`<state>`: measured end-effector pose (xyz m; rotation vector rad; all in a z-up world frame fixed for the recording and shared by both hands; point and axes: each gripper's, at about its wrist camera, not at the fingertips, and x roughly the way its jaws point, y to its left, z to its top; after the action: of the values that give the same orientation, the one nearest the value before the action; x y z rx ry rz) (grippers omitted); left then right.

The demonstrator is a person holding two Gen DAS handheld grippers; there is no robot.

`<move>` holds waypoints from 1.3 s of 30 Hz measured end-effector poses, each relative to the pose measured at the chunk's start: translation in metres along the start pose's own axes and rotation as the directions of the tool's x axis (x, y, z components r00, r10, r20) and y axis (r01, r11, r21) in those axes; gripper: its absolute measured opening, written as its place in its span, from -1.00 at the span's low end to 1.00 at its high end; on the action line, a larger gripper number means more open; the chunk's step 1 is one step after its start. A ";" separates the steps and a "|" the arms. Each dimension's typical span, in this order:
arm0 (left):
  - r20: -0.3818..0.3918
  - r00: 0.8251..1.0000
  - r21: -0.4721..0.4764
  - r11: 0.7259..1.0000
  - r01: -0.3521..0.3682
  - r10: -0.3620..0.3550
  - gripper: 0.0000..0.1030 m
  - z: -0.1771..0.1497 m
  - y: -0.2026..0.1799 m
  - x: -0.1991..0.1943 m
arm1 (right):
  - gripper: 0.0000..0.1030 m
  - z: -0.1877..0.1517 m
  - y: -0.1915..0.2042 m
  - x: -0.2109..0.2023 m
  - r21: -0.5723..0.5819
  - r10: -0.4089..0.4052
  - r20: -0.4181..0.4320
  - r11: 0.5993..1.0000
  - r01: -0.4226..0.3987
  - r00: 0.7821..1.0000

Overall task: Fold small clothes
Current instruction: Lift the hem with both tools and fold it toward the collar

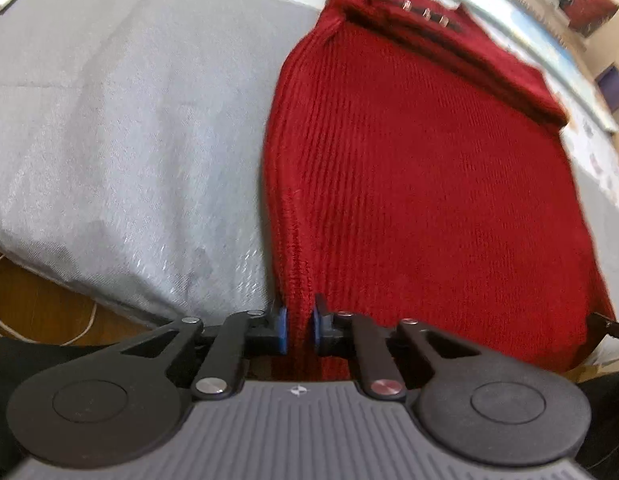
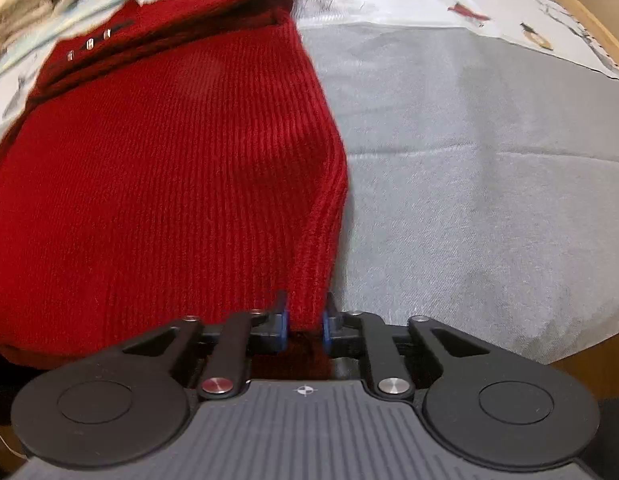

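The left gripper (image 1: 299, 326) is clamped on the red knit garment (image 1: 421, 184) at lower centre. The right gripper (image 2: 305, 326) likewise pinches its near edge, jaws nearly closed, over the grey cloth (image 2: 489, 184).

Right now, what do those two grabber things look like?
Both look alike. The left gripper and right gripper have black linkage arms with silver and red rivets, blue pads on the fingertips, two round black discs, and a ribbed grey body with a small crosshair mark.

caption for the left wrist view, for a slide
Left gripper pinching the near edge of a red ribbed knit garment lying on grey cloth.
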<state>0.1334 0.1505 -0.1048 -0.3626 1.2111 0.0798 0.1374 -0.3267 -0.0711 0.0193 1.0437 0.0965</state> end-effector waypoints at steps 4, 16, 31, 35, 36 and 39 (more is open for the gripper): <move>0.089 0.995 0.037 0.998 0.042 -0.045 -0.80 0.004 -0.010 -0.016 | -0.77 0.006 -0.009 -0.027 0.077 0.075 0.132 0.993 -0.086 0.988; 0.311 0.922 0.107 0.973 0.205 -0.229 -0.83 0.003 -0.034 -0.118 | -0.80 0.005 -0.045 -0.130 0.161 0.243 0.437 0.926 -0.341 0.866; 0.352 0.881 0.050 0.946 0.320 -0.316 -0.83 0.017 0.009 -0.175 | -0.81 -0.018 -0.088 -0.202 0.178 0.262 0.563 0.888 -0.424 0.784; 0.310 0.901 0.059 0.951 0.302 -0.305 -0.83 0.065 0.003 -0.141 | -0.81 0.018 -0.088 -0.165 0.203 0.219 0.511 0.909 -0.364 0.831; 0.300 0.908 0.062 0.956 0.286 -0.291 -0.83 0.079 0.000 -0.132 | -0.81 0.032 -0.088 -0.154 0.201 0.209 0.496 0.917 -0.346 0.843; 0.273 0.929 0.063 0.968 0.243 -0.251 -0.83 0.123 -0.003 -0.103 | -0.81 0.066 -0.086 -0.127 0.190 0.194 0.469 0.931 -0.313 0.861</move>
<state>0.2081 0.2001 0.0284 -0.4609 0.8785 -0.1014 0.1372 -0.4215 0.0669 0.4063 0.5813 0.1870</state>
